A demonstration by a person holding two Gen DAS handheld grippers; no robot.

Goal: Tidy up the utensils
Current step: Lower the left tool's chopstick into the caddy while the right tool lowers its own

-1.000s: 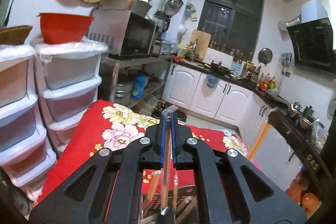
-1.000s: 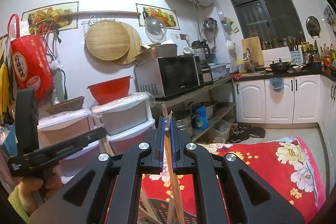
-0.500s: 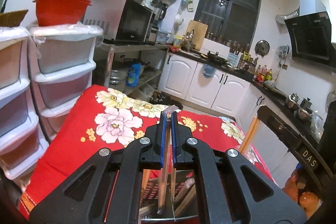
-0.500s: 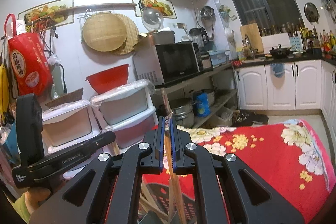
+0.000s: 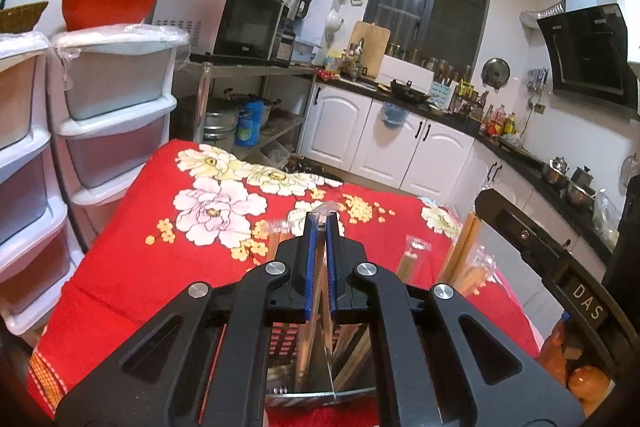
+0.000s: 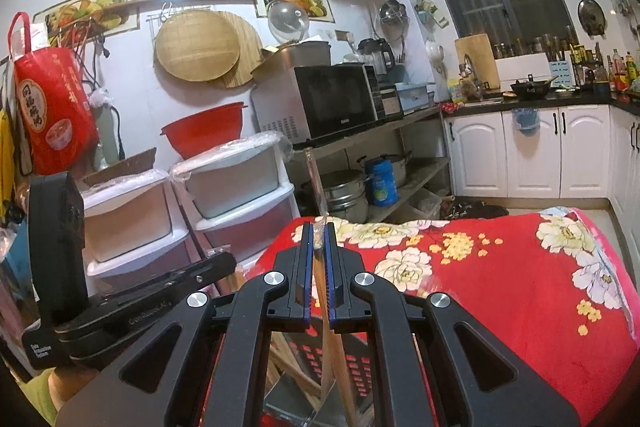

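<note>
2 grippers, each clamped on wrapped chopsticks: left gripper [image 5: 319, 227] shut on a plastic-sleeved pair [image 5: 320, 291], right gripper [image 6: 319, 231] shut on another sleeved pair [image 6: 325, 291]. Both pairs standing near upright, lower ends reaching down into the perforated utensil basket [image 6: 308, 359] directly below the jaws, on the red floral cloth [image 5: 168, 239]. Neither hand clearly nearer. Versus 1 second earlier: both lowered, cloth filling more of each view, more sleeved chopsticks [image 5: 412, 259] visible beyond the left gripper.

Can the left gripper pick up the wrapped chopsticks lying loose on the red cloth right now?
Probably not yet: the left gripper is shut on a wrapped chopstick pair, so the loose wrapped chopsticks must wait until it lets go.
</note>
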